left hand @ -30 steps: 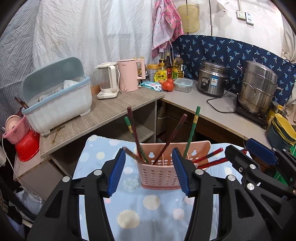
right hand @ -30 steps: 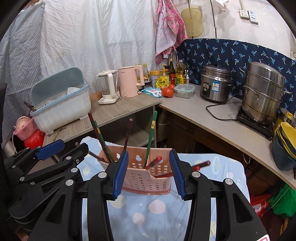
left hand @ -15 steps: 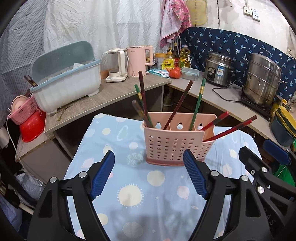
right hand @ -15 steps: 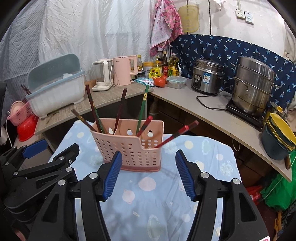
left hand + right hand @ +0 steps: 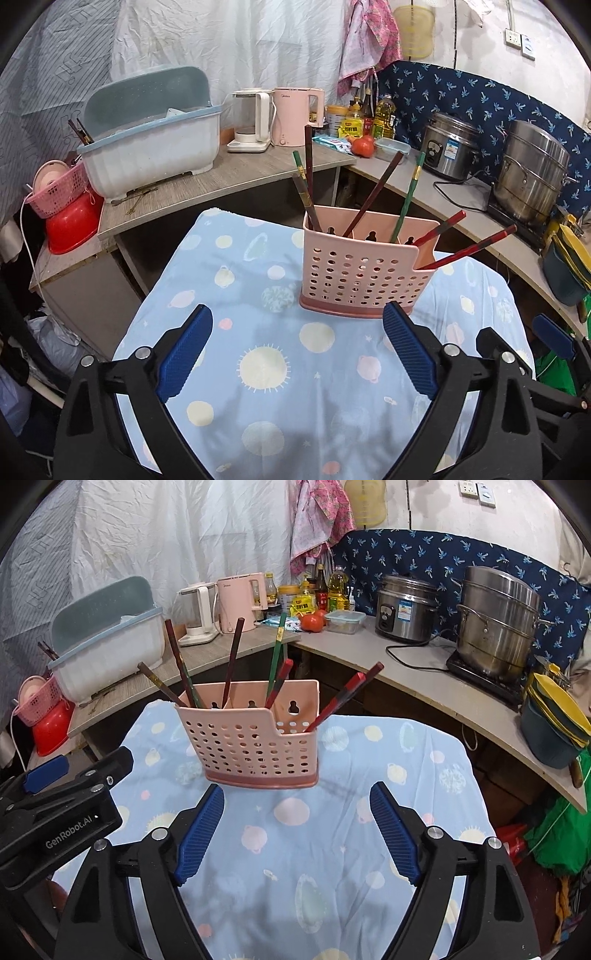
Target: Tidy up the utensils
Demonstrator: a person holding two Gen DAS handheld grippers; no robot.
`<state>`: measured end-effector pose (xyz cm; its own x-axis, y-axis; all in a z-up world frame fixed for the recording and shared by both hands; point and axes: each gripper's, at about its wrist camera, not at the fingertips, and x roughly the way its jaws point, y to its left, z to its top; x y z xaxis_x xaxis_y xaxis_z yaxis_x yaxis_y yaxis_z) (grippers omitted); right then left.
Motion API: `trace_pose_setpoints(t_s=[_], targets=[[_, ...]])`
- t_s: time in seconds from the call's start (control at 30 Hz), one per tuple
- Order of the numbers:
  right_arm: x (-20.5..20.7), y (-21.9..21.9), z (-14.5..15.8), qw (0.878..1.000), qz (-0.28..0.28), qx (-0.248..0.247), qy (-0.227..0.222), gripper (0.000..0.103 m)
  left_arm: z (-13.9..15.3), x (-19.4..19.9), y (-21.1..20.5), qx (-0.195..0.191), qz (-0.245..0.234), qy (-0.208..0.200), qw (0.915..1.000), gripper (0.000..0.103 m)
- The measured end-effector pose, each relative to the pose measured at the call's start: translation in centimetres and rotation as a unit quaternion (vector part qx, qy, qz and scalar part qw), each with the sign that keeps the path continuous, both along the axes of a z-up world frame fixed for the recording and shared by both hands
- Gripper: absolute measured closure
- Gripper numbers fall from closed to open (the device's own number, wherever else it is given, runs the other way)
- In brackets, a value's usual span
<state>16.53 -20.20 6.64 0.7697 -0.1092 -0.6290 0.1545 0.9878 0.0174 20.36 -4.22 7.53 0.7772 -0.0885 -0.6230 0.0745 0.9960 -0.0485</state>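
Note:
A pink perforated utensil holder (image 5: 364, 273) stands on a table covered with a light blue planet-print cloth (image 5: 266, 369). It also shows in the right wrist view (image 5: 255, 738). Several chopsticks (image 5: 402, 199), brown, green and red, stand and lean in its compartments. My left gripper (image 5: 297, 354) is open and empty, a little in front of the holder. My right gripper (image 5: 295, 830) is open and empty, also short of the holder. The left gripper's body shows in the right wrist view (image 5: 62, 805) at the left.
An L-shaped counter runs behind the table with a dish rack (image 5: 151, 147), two kettles (image 5: 295, 116), bottles, a tomato, a rice cooker (image 5: 452, 147) and a steel steamer pot (image 5: 532, 173). A pink basket on a red bowl (image 5: 70, 221) sits at left. Stacked bowls (image 5: 557, 723) sit at right.
Both grippers have drawn back from the holder and opened wider; a second ago their fingers flanked it. The holder stays upright on the cloth.

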Motion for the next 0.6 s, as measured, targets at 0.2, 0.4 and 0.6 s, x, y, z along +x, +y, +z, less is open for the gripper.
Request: trace_pose_setpoints(t_s=[0.2, 0.4, 0.6], targets=[[-0.6, -0.4, -0.4, 1.0, -0.005, 0.011, 0.006, 0.018, -0.3, -0.3, -0.8, 0.051, -0.007, 0.001, 0.9987, 0.009], [-1.0, -0.8, -0.9, 1.0, -0.01, 0.026, 0.014, 0.009, -0.9, -0.4, -0.4, 0.039, 0.0, 0.02, 0.999, 0.007], [-1.3, -1.1, -1.0, 1.0, -0.022, 0.015, 0.013, 0.007, -1.3, -0.5, -0.2, 0.04, 0.003, 0.026, 0.9988, 0.007]])
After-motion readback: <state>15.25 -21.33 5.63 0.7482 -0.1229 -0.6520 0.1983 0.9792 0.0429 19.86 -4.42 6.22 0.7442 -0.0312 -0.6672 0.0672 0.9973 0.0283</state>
